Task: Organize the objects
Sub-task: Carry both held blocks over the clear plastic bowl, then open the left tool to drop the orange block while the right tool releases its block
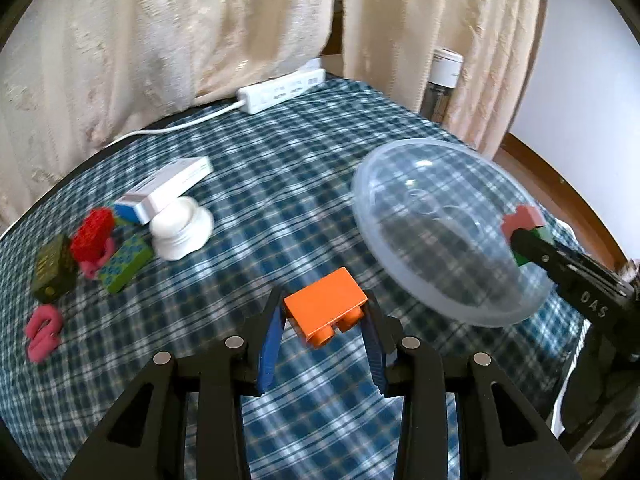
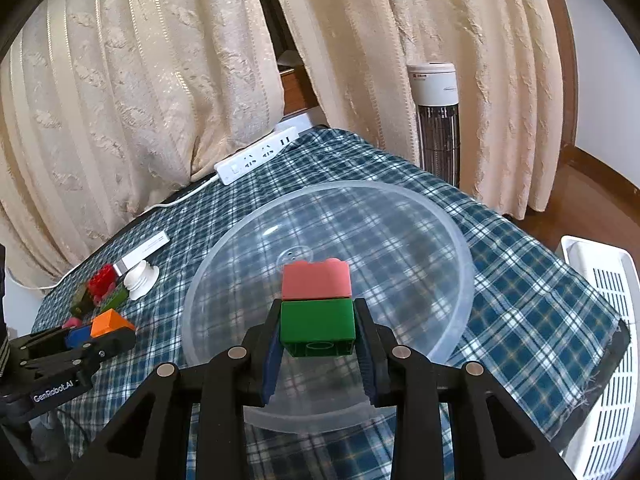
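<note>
My left gripper (image 1: pixel 325 316) is shut on an orange brick (image 1: pixel 326 308) and holds it above the checked tablecloth, left of the clear plastic bowl (image 1: pixel 448 232). My right gripper (image 2: pixel 318 328) is shut on a green brick (image 2: pixel 318 322) with a pink brick (image 2: pixel 316 280) stacked on it, held over the near part of the bowl (image 2: pixel 460 280). In the left wrist view the right gripper (image 1: pixel 520 240) shows at the bowl's right rim. The left gripper with the orange brick (image 2: pixel 110 324) shows at the left of the right wrist view.
A pile at the table's left holds a red brick (image 1: pixel 93 234), a green block (image 1: pixel 126 264), a dark block (image 1: pixel 52 268), pink pieces (image 1: pixel 42 332), a white cap (image 1: pixel 182 228) and a white box (image 1: pixel 164 190). A power strip (image 1: pixel 280 90) lies at the back. A white basket (image 2: pixel 600 340) stands right of the table.
</note>
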Demonstrator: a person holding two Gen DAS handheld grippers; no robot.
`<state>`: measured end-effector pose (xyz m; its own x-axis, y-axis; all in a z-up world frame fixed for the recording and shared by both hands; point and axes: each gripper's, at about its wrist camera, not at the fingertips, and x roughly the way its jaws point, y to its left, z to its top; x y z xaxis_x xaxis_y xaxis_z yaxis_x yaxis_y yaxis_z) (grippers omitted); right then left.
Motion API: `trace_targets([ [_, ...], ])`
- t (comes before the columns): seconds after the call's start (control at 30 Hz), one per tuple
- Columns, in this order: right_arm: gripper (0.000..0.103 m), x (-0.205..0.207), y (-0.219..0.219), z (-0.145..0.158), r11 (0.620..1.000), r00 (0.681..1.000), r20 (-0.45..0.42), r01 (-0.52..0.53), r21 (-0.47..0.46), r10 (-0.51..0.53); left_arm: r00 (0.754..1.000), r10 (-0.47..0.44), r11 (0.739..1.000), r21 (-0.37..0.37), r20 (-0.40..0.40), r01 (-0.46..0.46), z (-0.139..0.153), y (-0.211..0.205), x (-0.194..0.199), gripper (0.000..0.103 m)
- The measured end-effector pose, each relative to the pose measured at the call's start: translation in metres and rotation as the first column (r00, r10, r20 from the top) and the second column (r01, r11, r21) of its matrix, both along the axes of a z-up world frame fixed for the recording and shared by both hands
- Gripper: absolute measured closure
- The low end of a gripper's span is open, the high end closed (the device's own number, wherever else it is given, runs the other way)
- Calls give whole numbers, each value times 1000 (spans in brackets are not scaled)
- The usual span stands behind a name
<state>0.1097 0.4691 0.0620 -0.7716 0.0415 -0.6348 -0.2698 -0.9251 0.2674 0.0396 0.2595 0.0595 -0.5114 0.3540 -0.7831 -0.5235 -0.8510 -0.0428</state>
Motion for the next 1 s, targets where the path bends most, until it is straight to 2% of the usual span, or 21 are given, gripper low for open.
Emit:
trace_targets([
  [0.37,69,4,15,0,1000,1000,-2,21,-6,-21,994,-104,995,-2,18,104,-4,46,4,64],
  [1.0,69,3,20,-4,1000,1000,5,17,-25,-17,986,-162,987,-9,32,162,-7,81,3,64],
])
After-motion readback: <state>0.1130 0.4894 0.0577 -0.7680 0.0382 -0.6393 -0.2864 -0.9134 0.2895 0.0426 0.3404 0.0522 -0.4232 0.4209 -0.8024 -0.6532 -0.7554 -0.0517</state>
